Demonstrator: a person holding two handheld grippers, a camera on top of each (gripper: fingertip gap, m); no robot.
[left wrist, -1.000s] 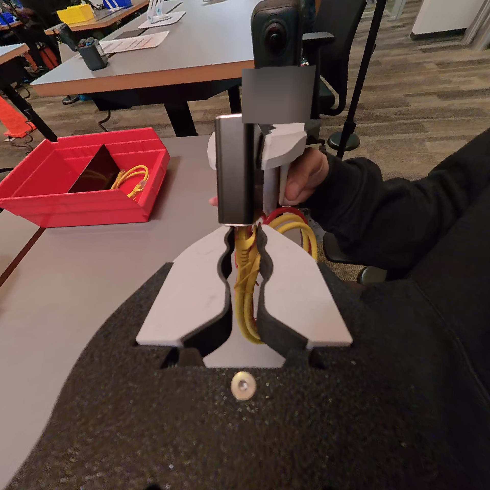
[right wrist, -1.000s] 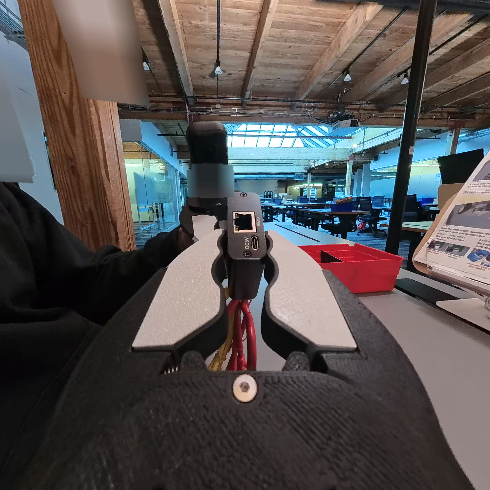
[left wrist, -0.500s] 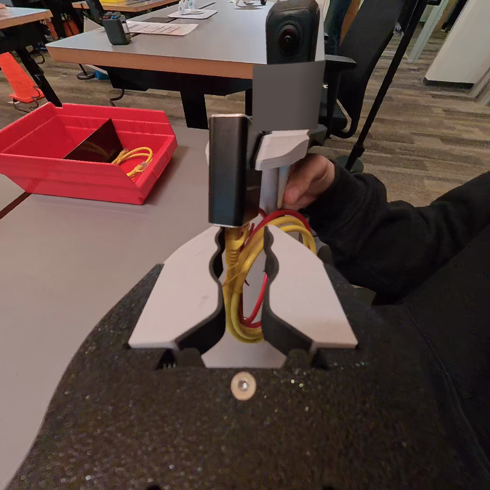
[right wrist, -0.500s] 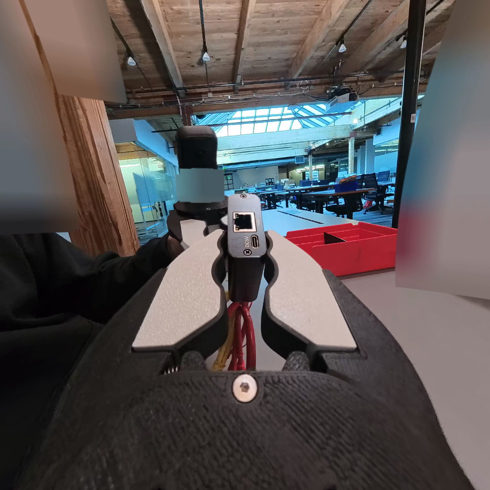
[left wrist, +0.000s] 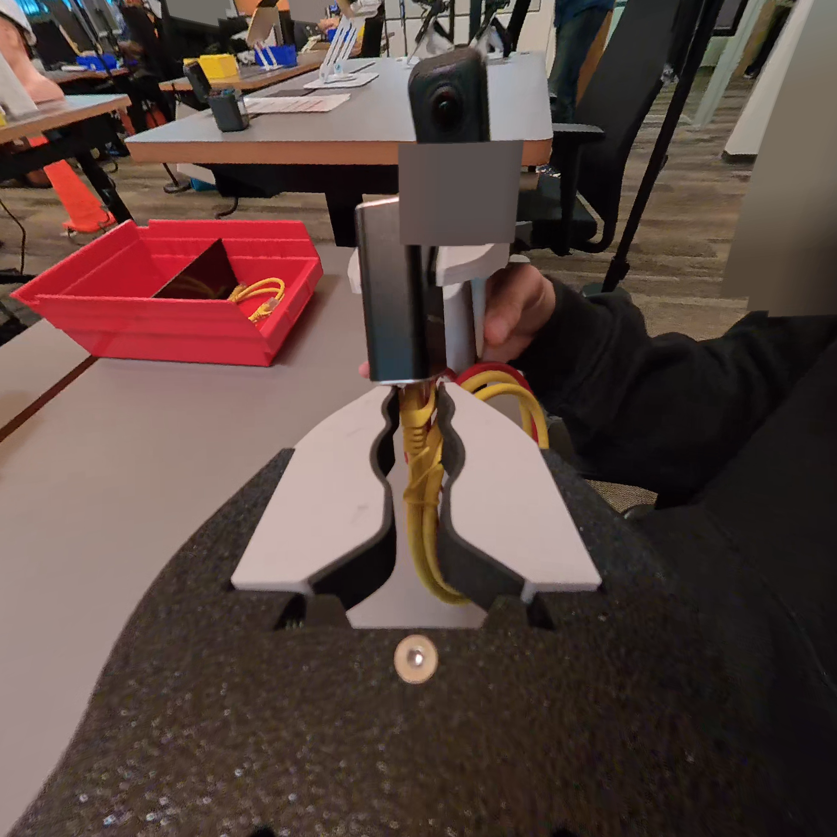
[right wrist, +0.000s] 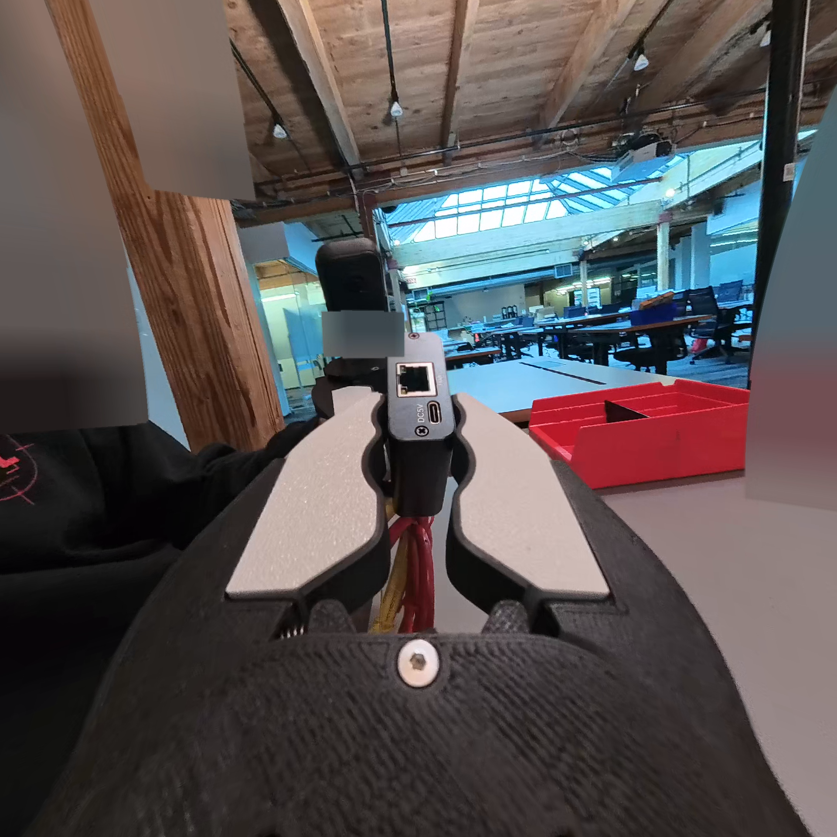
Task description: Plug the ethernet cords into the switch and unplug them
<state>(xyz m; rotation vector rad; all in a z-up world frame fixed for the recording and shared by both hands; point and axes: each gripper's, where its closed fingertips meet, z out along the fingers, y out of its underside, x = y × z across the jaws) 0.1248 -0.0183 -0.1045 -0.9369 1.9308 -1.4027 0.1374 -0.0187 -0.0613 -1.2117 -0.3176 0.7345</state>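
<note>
Both grippers were clamped: the right gripper point(right wrist: 419, 448) on the one dark switch point(right wrist: 419, 423), the left gripper point(left wrist: 419, 407) on a yellow cord's plug point(left wrist: 416, 423) under it. One red bin point(left wrist: 181, 294) sat on the table point(left wrist: 158, 453); only the left view showed its spare yellow cord point(left wrist: 262, 294). Only the right view showed the switch's empty port.

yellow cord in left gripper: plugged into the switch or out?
Plugged in, it seems: the yellow cord's boot runs straight up into the switch's bottom edge, between the left gripper's fingers. The port itself is hidden.
</note>
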